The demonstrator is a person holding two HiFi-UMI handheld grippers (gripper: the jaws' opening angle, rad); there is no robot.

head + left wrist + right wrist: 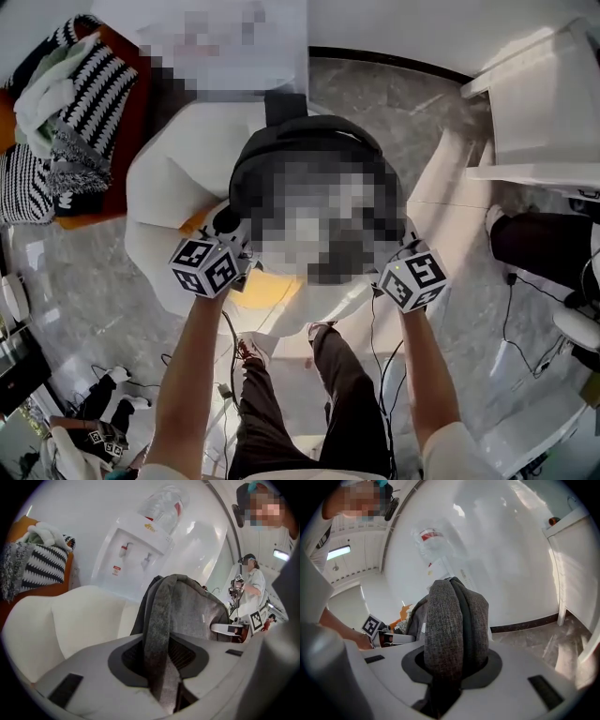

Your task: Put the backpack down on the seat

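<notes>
One backpack (302,139) over one seat (173,183); left gripper (161,677), right gripper (447,677), jaws tight on one strap (159,620) each

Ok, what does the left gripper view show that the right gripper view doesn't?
Only the left gripper view: the white armchair, a black-and-white striped throw and the water dispenser's taps. Only the right gripper view: the marble floor, a dark baseboard and a white cabinet. Both: a grey backpack strap clamped between that view's own jaws, and the dispenser's bottle.
</notes>
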